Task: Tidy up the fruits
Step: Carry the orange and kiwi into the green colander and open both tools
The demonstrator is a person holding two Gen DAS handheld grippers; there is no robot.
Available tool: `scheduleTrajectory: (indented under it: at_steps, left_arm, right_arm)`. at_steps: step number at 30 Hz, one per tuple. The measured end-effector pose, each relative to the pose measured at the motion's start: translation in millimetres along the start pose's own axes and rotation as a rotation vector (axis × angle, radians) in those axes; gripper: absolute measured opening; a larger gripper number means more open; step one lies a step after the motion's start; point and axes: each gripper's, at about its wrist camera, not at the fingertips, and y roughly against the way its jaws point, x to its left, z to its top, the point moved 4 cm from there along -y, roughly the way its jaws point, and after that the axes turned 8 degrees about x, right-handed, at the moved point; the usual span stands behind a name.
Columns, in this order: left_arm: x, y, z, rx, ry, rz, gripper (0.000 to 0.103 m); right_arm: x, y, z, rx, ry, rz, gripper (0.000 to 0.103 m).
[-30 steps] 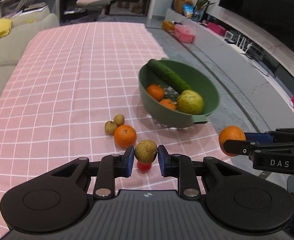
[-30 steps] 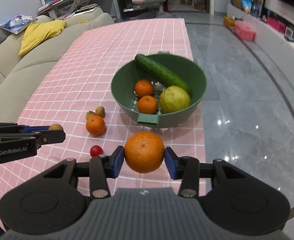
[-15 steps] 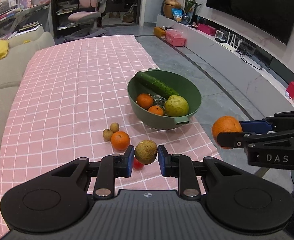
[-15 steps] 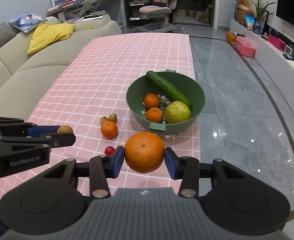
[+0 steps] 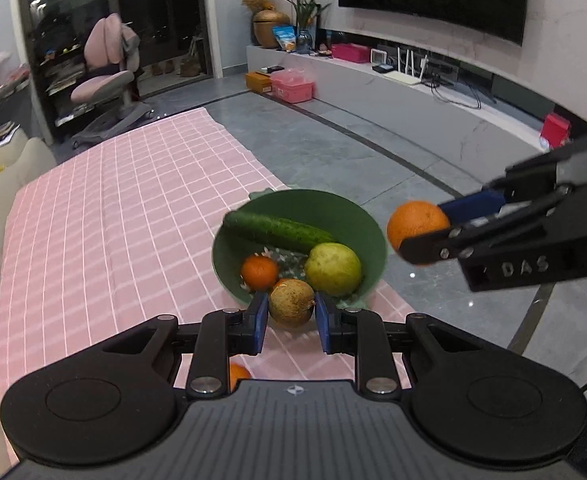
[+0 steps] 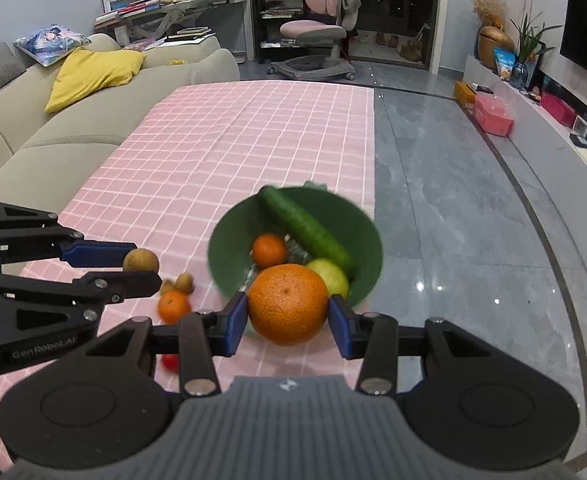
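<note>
My left gripper (image 5: 291,314) is shut on a small brown-green fruit (image 5: 292,302), held above the near rim of the green bowl (image 5: 357,220). The bowl holds a cucumber (image 5: 277,231), a yellow-green pear-like fruit (image 5: 333,268) and small oranges (image 5: 259,272). My right gripper (image 6: 288,326) is shut on a large orange (image 6: 288,303), also raised near the bowl (image 6: 367,236). The right gripper shows in the left wrist view (image 5: 421,236), the left gripper in the right wrist view (image 6: 143,270).
On the pink checked cloth (image 6: 233,140) left of the bowl lie a small orange (image 6: 173,306), two small brown fruits (image 6: 183,283) and a red cherry-like fruit (image 6: 170,362). A beige sofa (image 6: 73,120) runs along the left. Grey floor lies right of the table.
Both grippers have risen and moved forward toward the bowl, each still holding its fruit. The loose fruits on the cloth now lie under and behind the left gripper.
</note>
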Motion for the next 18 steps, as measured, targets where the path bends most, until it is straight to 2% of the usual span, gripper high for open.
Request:
scheduleTrajectory:
  at_steps: [5, 9, 13, 18]
  left_arm:
    - [6.0, -23.1, 16.9, 0.012, -0.077, 0.007, 0.028]
    - [9.5, -44.7, 23.8, 0.033, -0.173, 0.061, 0.028]
    - [8.0, -61.4, 29.6, 0.045, -0.252, 0.035, 0.028]
    - [4.5, -83.0, 33.9, 0.067, -0.432, -0.017, 0.028]
  right_arm:
    - [-10.6, -18.8, 27.9, 0.005, 0.015, -0.002, 0.041]
    - [-11.6, -34.5, 41.5, 0.009, 0.027, 0.003, 0.041]
    - [-7.2, -52.0, 48.3, 0.025, 0.044, 0.015, 0.041]
    - [-5.6, -76.0, 50.6, 0.075, 0.058, 0.043, 0.041]
